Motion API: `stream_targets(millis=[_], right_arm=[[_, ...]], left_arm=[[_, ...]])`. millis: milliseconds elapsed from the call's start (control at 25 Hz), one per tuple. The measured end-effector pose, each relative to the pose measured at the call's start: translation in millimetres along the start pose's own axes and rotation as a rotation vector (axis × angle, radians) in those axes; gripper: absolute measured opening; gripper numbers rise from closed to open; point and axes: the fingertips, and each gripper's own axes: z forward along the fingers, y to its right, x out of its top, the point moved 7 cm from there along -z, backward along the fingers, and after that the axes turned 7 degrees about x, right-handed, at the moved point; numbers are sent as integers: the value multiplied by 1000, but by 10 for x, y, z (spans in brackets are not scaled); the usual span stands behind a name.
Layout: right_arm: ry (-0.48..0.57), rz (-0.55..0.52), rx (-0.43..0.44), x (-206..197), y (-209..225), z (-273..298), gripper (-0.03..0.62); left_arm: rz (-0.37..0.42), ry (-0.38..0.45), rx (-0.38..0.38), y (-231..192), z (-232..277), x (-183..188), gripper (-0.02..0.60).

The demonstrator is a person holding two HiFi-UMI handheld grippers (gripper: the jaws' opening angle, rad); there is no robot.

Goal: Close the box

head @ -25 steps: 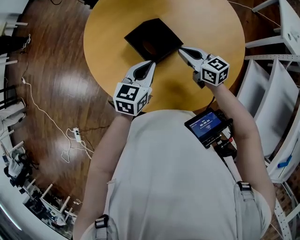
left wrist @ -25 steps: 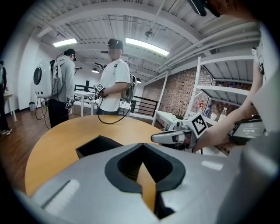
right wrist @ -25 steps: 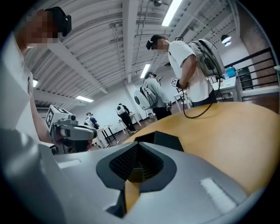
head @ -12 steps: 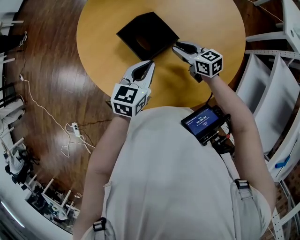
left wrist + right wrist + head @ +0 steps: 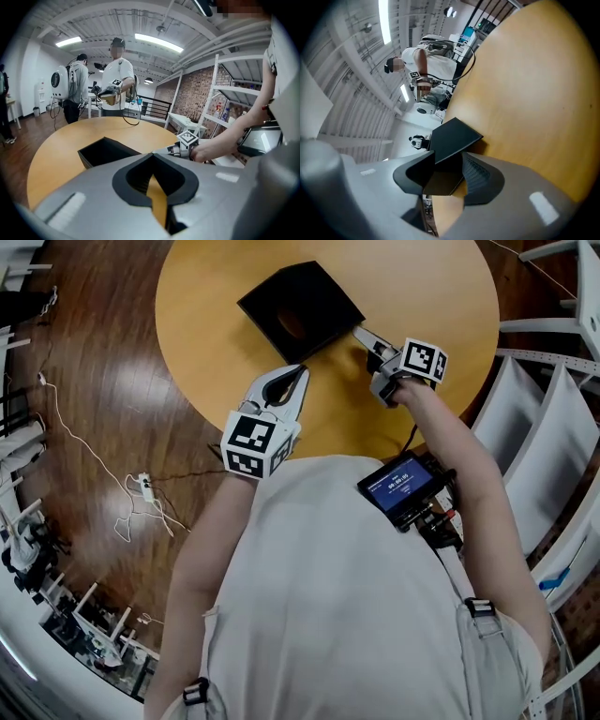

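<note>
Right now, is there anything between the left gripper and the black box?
No, just a short bare strip of the wooden table. The head view shows it between the left gripper and the black box.

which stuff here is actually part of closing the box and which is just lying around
Part of the job:
- black box, open on top
- right claw, its jaws just opening, box edge between them
- left claw, shut, beside the box

Just lying about:
- white power strip with its cable on the floor
- white shelving
</note>
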Motion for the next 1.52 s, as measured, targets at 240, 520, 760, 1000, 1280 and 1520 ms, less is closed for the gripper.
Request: stream_targets(millis=[240,520,760,1000,1280,1520], right_arm=[[9,98,-23,7,31,58,195],[84,212,13,53,59,64,155],[137,99,87,194,-70,59,57],[59,-198,31,246,-415,64,20],[-170,-709,-39,-23,-951,203,14],[-409,-1025,-142,-205,-1214,276,35]], left_arm=[[-20,-11,12,74,-61,-4,0],[-45,-6,41,25,-195,37,0],[-49,5,51,-23,-177,-42,0],[-47,28,55,-49,-199,-74,0],[-55,79,74,-123,-535,-202,0],[-100,124,105,-223,-689,-289,0]])
